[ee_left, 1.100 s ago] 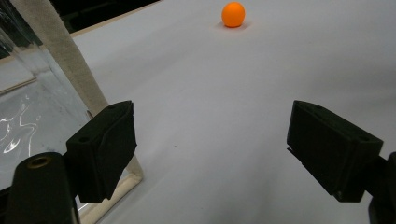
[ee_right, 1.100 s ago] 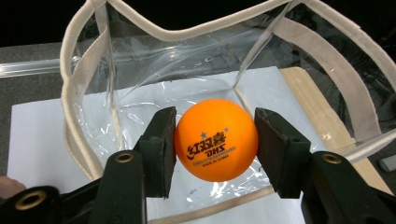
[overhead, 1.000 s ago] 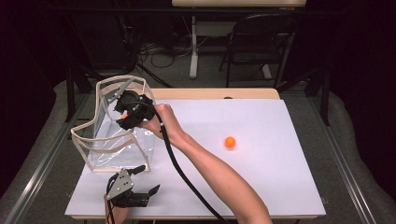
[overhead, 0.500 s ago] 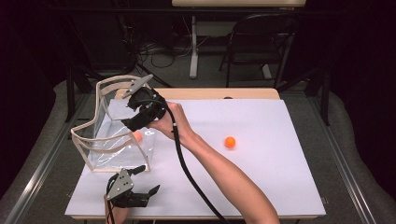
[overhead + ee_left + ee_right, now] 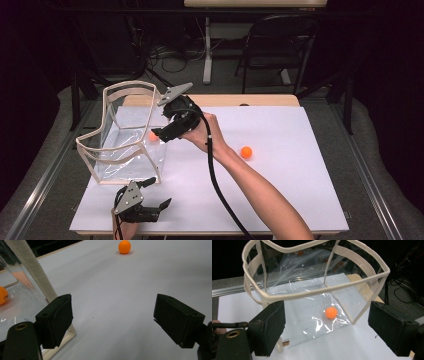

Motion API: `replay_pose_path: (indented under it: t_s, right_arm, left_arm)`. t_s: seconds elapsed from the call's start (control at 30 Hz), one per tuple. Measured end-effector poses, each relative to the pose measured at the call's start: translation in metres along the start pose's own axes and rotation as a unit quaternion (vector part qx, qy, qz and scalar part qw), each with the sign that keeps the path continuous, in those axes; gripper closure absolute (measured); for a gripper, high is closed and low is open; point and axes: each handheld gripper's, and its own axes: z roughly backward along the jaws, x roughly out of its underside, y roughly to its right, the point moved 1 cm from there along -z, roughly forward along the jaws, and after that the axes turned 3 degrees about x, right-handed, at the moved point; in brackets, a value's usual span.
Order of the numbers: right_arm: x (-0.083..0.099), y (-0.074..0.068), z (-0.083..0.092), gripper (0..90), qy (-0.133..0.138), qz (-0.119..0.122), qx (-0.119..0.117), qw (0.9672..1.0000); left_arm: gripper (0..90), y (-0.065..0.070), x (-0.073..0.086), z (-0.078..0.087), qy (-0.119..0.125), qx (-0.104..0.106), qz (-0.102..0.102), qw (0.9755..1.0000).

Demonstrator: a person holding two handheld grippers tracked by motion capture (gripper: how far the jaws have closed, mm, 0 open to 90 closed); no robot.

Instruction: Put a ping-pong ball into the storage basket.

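Item: my right gripper beside clear bag, jaws just opened, empty; one ball inside. Next: swing clear of rim, fetch table ball

**Both grippers open, right arm stretched out**

The right gripper is held above the table on a long bare forearm that reaches in from the near edge, its tip tilted down. Its jaws have just been opening and stand wide apart, nothing between them. The left gripper sits low by the table's near edge, jaws spread and empty.
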Motion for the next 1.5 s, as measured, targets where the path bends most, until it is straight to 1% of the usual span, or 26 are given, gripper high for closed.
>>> replay_pose_path:
  t_s: [0.27, 0.5, 0.73, 0.8, 0.93, 1.07, 1.27, 1.33, 1.4, 1.5]
  right_arm:
    - [0.021, 0.005, 0.010, 13.3, -0.001, -0.003, 0.008, 1.0000]
    - [0.045, 0.007, 0.015, 11.6, -0.015, -0.010, 0.012, 0.9998]
    - [0.072, 0.009, 0.021, 9.2, -0.028, -0.016, 0.022, 0.9992]
    - [0.080, 0.010, 0.024, 8.7, -0.033, -0.021, 0.023, 0.9990]
    - [0.098, 0.013, 0.030, 8.8, -0.035, -0.033, 0.029, 0.9984]
    - [0.114, 0.015, 0.035, 8.4, -0.035, -0.045, 0.027, 0.9980]
    - [0.135, 0.012, 0.040, 7.7, -0.038, -0.053, 0.026, 0.9975]
    - [0.143, 0.011, 0.041, 7.6, -0.042, -0.054, 0.027, 0.9972]
    - [0.152, 0.009, 0.041, 7.6, -0.048, -0.061, 0.026, 0.9966]
    - [0.164, 0.008, 0.041, 7.6, -0.054, -0.066, 0.027, 0.9960]
  left_arm:
    - [15.7, 0.000, 0.000, 0.000, 0.000, 0.000, 0.001, 1.0000]
    - [15.7, 0.000, 0.000, -0.001, 0.002, 0.001, 0.001, 1.0000]
    - [15.7, 0.000, 0.001, 0.000, -0.001, -0.001, 0.000, 1.0000]
    - [15.8, 0.000, 0.001, -0.001, -0.002, -0.001, 0.001, 1.0000]
    - [15.7, -0.001, 0.001, -0.002, -0.002, 0.000, 0.000, 1.0000]
    - [15.7, -0.001, 0.001, -0.003, -0.003, -0.001, 0.001, 1.0000]
    - [15.7, -0.001, 0.001, -0.002, -0.005, -0.002, 0.001, 1.0000]
    - [15.7, -0.001, 0.001, -0.002, -0.005, -0.002, 0.000, 1.0000]
    - [15.7, -0.001, 0.001, -0.002, -0.004, -0.002, -0.001, 1.0000]
    - [15.8, -0.001, 0.001, -0.002, -0.006, -0.003, -0.002, 1.0000]
